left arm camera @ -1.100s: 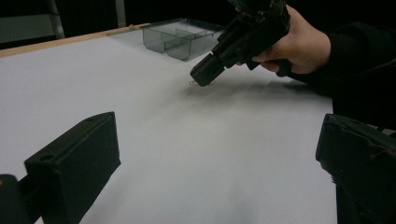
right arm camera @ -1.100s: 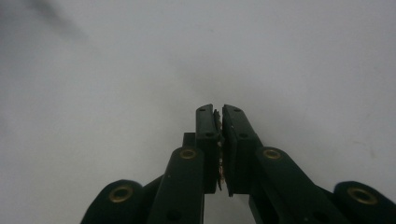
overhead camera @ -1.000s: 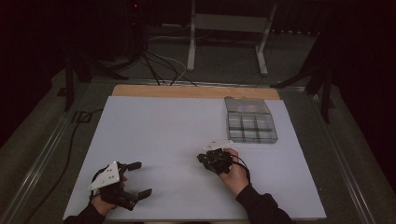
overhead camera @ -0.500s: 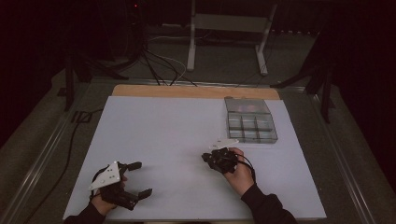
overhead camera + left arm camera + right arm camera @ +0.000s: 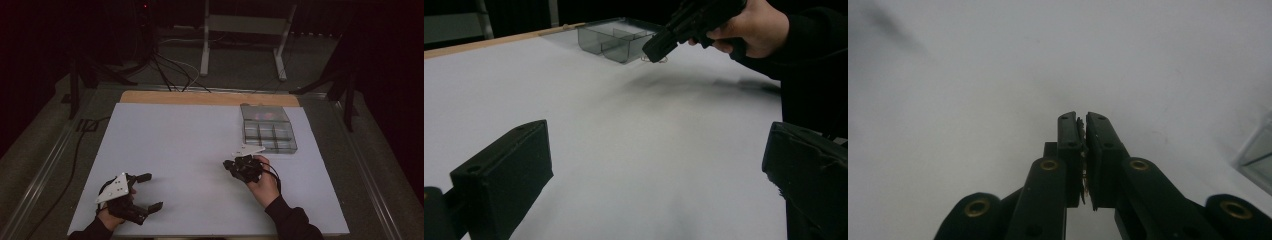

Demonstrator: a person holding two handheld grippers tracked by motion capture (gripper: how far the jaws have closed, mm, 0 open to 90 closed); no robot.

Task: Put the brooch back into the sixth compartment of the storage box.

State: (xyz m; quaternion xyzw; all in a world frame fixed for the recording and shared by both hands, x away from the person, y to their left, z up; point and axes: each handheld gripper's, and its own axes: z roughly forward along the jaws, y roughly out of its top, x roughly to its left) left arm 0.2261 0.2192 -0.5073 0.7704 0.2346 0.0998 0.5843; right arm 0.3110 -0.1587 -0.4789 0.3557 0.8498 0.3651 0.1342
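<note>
The left gripper (image 5: 145, 192) is resting low at the near left corner of the white mat (image 5: 190, 145), and its jaws are standing wide apart with nothing between them. The right gripper (image 5: 231, 165) is sitting right of the middle, near the front of the box (image 5: 267, 129). Its jaws are pressing almost together on something thin and dark with a small gold part (image 5: 1083, 165); what it is, I cannot tell. The clear box with compartments is lying at the far right of the mat.
</note>
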